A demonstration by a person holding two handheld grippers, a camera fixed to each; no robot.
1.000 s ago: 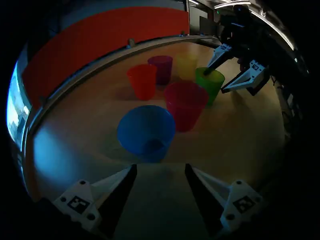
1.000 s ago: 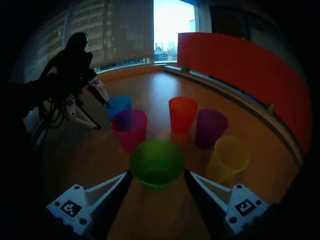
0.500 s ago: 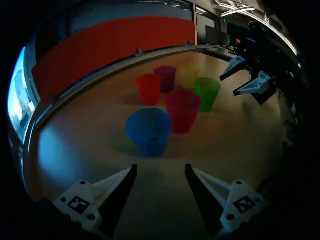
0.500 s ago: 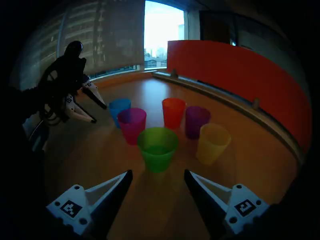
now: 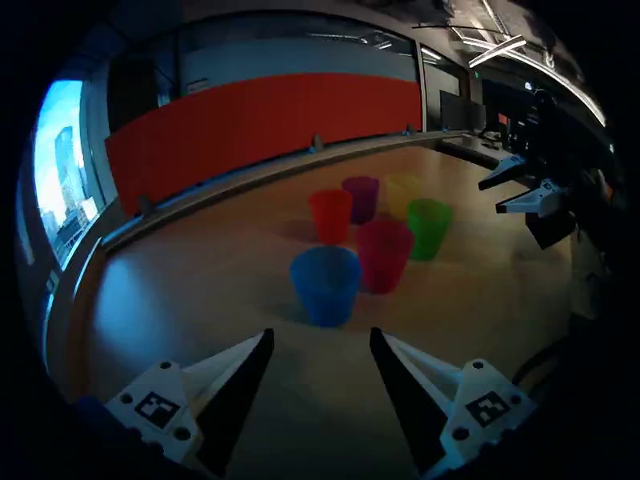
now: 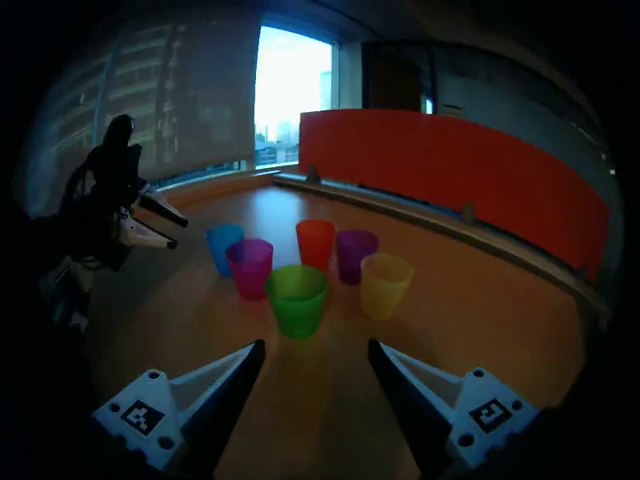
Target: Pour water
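Several plastic cups stand clustered on the wooden table [image 5: 200, 272]. In the left gripper view the blue cup [image 5: 326, 284] is nearest, with the magenta cup [image 5: 384, 254], green cup [image 5: 429, 228], orange cup [image 5: 330, 216], purple cup [image 5: 361, 198] and yellow cup [image 5: 402, 194] behind. My left gripper [image 5: 320, 346] is open and empty, short of the blue cup. In the right gripper view the green cup [image 6: 297, 299] is nearest; my right gripper [image 6: 316, 352] is open, short of it. Each gripper shows farther off in the other's view: the right gripper [image 5: 512, 190] and the left gripper [image 6: 168, 230].
A red partition [image 5: 264, 120] runs along the table's far edge above a grey rail [image 5: 264, 172]. A bright window [image 6: 292, 96] lies beyond the table. A person's dark arm [image 6: 88, 208] holds the far gripper. Bare tabletop surrounds the cups.
Both grippers have pulled back and away from the cups, which now look smaller and farther. The right gripper has drawn off the green cup and the left off the blue cup.
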